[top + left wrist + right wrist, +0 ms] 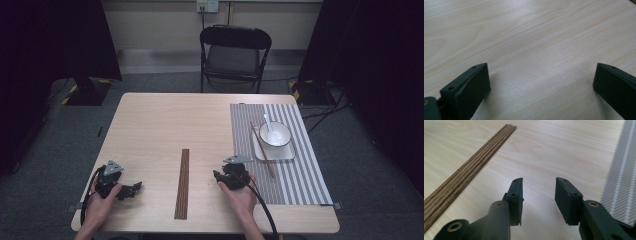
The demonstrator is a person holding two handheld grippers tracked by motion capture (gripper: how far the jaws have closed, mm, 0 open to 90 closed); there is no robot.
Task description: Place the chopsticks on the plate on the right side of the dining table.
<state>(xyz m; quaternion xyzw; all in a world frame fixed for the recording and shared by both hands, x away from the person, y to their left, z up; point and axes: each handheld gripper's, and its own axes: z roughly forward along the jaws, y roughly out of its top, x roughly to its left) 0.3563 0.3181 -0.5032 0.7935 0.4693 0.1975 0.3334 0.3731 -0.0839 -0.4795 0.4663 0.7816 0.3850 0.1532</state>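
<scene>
Wooden strip (183, 183) lies mid-table — bowl (274, 134) on the mat (287, 186), far right.

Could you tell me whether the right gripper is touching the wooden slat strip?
Apart. The right gripper view shows bare tabletop between the right gripper with its open, empty jaws and the wooden slat strip.

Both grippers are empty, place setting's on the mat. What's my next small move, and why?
Probably ease the right gripper toward the wood strip. It is open with nothing between its jaws, and the strip lies loose on the bare table between the grippers, while bowl, spoon and chopsticks already sit on the mat.
</scene>
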